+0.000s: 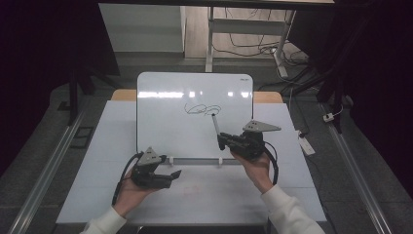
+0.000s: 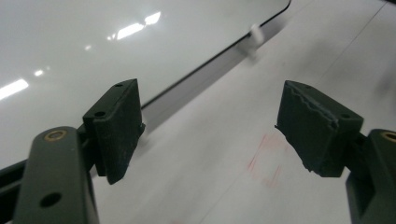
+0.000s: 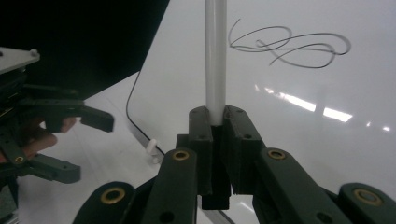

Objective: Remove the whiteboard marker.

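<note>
A whiteboard (image 1: 165, 122) leans upright on the white table, with a dark scribble (image 1: 201, 109) near its middle. My right gripper (image 1: 223, 140) is shut on a white marker (image 1: 215, 124), whose dark tip points up at the board just below the scribble. In the right gripper view the marker (image 3: 215, 60) rises from between the closed jaws, with the scribble (image 3: 289, 45) to its right. My left gripper (image 1: 173, 176) sits low on the table before the board's bottom left, open and empty. Its pads (image 2: 119, 128) stand wide apart over faint red marks (image 2: 266, 161).
The white table (image 1: 292, 185) has bare room in front of the board. White clips (image 1: 170, 159) hold the board's lower edge. Beyond the table stand desk legs and cables (image 1: 253, 46) on the floor. A small white device (image 1: 329, 117) lies right of the table.
</note>
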